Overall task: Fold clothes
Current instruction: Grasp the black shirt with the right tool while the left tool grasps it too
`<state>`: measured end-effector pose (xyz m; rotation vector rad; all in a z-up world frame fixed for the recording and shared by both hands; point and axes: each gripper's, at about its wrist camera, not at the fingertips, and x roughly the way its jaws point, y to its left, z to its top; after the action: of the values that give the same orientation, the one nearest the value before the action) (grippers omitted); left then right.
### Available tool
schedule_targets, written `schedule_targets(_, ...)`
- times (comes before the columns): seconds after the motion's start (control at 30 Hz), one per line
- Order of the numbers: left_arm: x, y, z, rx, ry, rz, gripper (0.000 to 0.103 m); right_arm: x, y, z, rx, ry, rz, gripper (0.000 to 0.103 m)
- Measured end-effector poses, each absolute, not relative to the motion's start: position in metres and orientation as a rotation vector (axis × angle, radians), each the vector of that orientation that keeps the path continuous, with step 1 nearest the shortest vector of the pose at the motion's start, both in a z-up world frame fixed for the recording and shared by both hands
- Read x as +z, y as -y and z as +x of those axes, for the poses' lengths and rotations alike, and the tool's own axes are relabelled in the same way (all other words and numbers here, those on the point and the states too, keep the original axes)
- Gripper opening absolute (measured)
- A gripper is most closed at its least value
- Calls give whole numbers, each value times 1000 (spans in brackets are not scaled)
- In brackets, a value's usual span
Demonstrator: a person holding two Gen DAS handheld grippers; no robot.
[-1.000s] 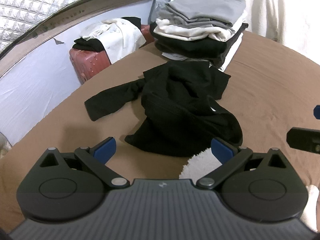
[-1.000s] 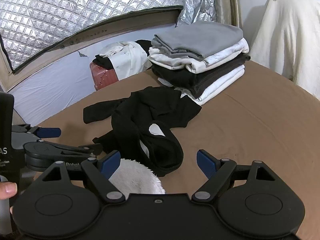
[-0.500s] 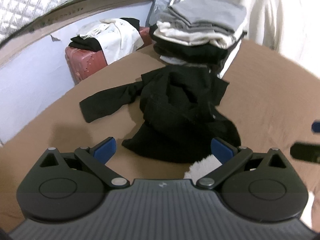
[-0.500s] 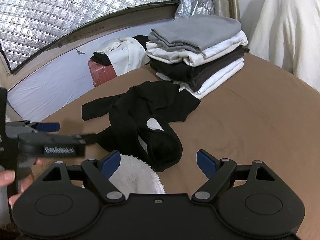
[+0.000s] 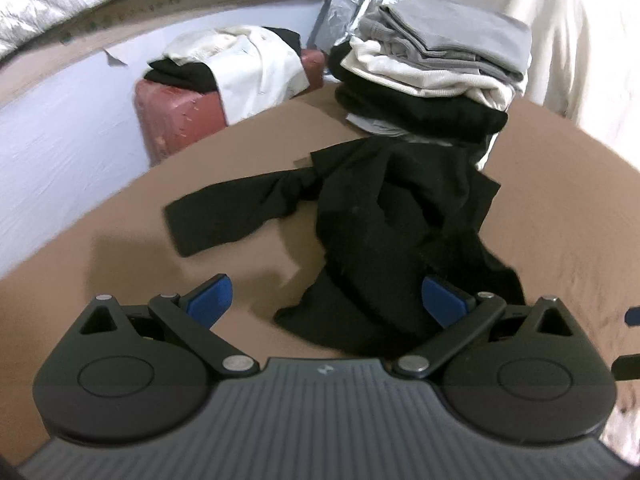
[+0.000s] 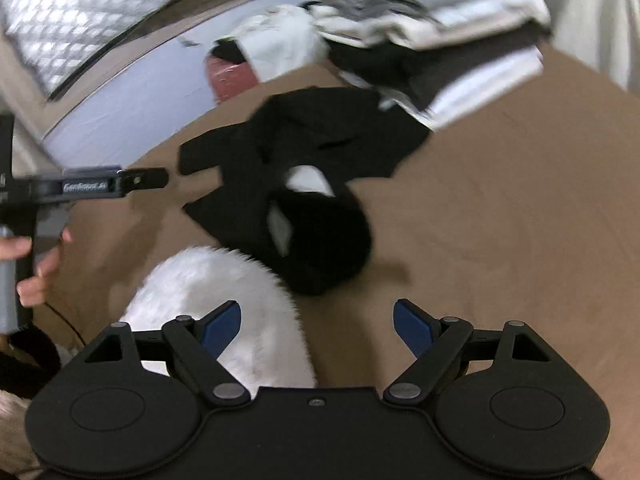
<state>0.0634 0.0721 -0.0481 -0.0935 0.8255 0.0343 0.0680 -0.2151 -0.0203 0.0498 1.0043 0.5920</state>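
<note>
Garment, black and crumpled, lies ahead of both open jaws.

Crumpled garment: black, with a white inner patch. Surface: plain brown. Folded stack: grey on top, then cream, black and white layers. Box: red, draped with white and black clothes. Fluffy item: white. Quilted panel: silver diamond pattern. Both grippers: black, with blue pads.
</note>
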Motion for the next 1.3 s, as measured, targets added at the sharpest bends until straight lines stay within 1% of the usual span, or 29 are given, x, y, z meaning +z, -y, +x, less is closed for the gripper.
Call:
schedule_targets(0.1,-73,-77,93,13,-902,-177,103,-27,227,92,574,-1016,139,87)
schedule_targets(0.2,-97,-83,122,-1,-977,-261,103,-46,226,119,600,-1018,272,87)
schedule_targets(0.3,-110,-90,137,5,-987,-309,102,-65,215,135,711,-1069,366,87)
schedule_targets(0.4,-125,-98,150,-38,-993,-385,100,-75,196,143,770,-1067,330,87)
schedule_targets(0.57,-173,-114,178,-121,-1058,-628,97,-103,164,169,715,-1051,247,87)
schedule_targets(0.63,-175,-107,183,-205,-1059,-604,77,-123,153,181,710,-1071,255,88)
schedule_targets(0.67,-175,-105,185,-246,-1068,-611,63,-131,149,183,725,-1078,269,89)
schedule_targets(0.7,-176,-104,186,-279,-1086,-643,51,-132,146,181,757,-1054,284,88)
schedule_targets(0.73,-176,-103,186,-299,-1092,-665,42,-134,144,179,789,-1030,299,80)
schedule_targets(0.77,-175,-103,185,-314,-1093,-688,33,-135,142,177,814,-1010,317,55)
schedule_targets(0.8,-175,-102,184,-327,-1091,-709,29,-136,141,177,805,-1021,349,45)
schedule_targets(0.83,-173,-101,183,-339,-1081,-723,28,-136,142,177,772,-1032,376,35)
schedule_targets(0.87,-170,-99,181,-351,-1070,-732,27,-131,143,175,754,-1025,381,28)
schedule_targets(0.93,-159,-91,178,-380,-1039,-725,26,-117,147,167,718,-1001,381,22)
schedule_targets(0.97,-149,-84,175,-398,-1015,-704,25,-107,151,160,699,-975,377,22)
schedule_targets(1.1,-99,-48,165,-479,-911,-597,24,-57,175,128,641,-839,338,21)
schedule_targets(1.2,-59,-17,156,-550,-830,-525,24,-20,200,106,613,-752,358,20)
schedule_targets(1.3,-34,6,147,-631,-791,-548,24,17,226,71,599,-655,372,20)
